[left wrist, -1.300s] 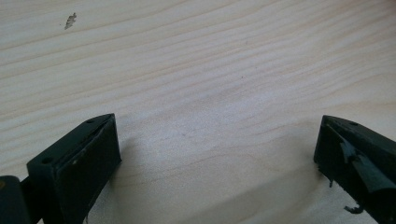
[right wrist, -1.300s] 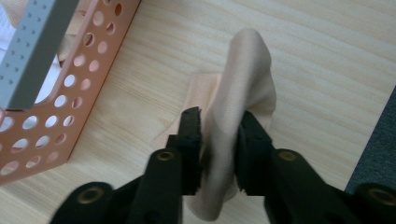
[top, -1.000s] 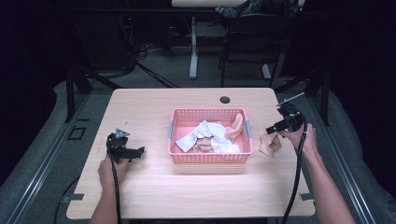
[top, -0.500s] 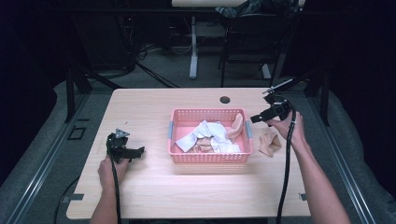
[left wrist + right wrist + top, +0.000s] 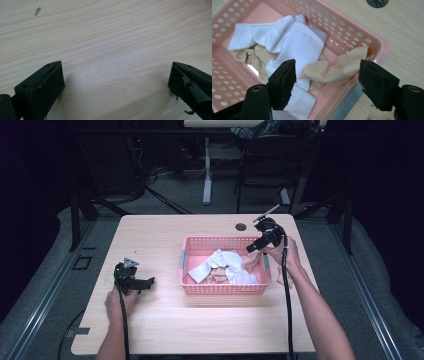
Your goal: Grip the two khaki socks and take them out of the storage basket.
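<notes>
A pink perforated basket [image 5: 191, 255] [image 5: 352, 30] stands mid-table with white socks [image 5: 220, 262] [image 5: 297, 42] and beige socks in it. One beige sock [image 5: 254, 261] [image 5: 337, 71] hangs over the basket's right rim. My right gripper [image 5: 250, 249] [image 5: 327, 66] hovers over that end of the basket. Its jaws have just been closing a little and still stand apart; the beige sock lies below the gap, untouched. My left gripper [image 5: 148, 282] [image 5: 115, 66] rests on the bare tabletop at the left, open and with nothing between its jaws.
The wooden table [image 5: 165, 235] has a round cable hole [image 5: 241, 226] [image 5: 377, 2] behind the basket. Cables trail from both grippers toward the front edge. Dark floor and chair legs lie beyond the table.
My right gripper has moved left from beside the basket, where a beige sock lay on the table, to above the basket's right end. The left hand has stayed still.
</notes>
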Demonstrator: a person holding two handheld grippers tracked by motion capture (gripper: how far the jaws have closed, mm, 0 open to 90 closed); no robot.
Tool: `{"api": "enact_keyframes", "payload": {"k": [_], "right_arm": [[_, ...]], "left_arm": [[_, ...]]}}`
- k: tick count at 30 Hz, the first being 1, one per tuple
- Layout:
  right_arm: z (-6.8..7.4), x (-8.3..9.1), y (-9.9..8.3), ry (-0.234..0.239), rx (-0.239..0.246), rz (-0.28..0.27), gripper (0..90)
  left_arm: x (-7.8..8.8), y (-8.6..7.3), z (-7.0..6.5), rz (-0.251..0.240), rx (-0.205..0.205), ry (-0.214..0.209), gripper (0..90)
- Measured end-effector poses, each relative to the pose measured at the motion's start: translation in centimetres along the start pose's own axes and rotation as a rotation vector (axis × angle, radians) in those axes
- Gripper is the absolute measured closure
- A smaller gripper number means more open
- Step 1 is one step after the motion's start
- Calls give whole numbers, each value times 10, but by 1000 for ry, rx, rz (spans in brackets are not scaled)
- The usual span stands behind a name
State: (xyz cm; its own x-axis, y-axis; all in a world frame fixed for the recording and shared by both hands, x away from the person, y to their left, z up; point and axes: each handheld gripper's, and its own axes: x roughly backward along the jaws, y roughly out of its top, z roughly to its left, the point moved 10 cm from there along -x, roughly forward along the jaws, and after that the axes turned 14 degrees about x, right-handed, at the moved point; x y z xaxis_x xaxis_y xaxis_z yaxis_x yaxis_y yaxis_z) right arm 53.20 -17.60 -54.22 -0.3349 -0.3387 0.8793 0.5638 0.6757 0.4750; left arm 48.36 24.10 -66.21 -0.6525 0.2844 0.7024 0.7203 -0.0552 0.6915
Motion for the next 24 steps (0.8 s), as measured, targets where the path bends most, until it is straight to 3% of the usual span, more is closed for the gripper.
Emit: {"api": "enact_keyframes", "payload": {"k": [11,14,16,21,24], "right_arm": [[-5,-27,10,-19,8,40,313],[-7,-32,9,-23,-9,41,313],[-5,-34,5,-14,-15,75,312],[3,-39,0,-1,12,103,292],[7,-44,-9,1,42,151,273]], "left_arm": [[0,0,0,0,0,0,1],[0,0,0,0,-1,1,0],[0,0,0,0,0,0,1],[0,0,0,0,0,0,1],[0,0,0,0,0,0,1]]}}
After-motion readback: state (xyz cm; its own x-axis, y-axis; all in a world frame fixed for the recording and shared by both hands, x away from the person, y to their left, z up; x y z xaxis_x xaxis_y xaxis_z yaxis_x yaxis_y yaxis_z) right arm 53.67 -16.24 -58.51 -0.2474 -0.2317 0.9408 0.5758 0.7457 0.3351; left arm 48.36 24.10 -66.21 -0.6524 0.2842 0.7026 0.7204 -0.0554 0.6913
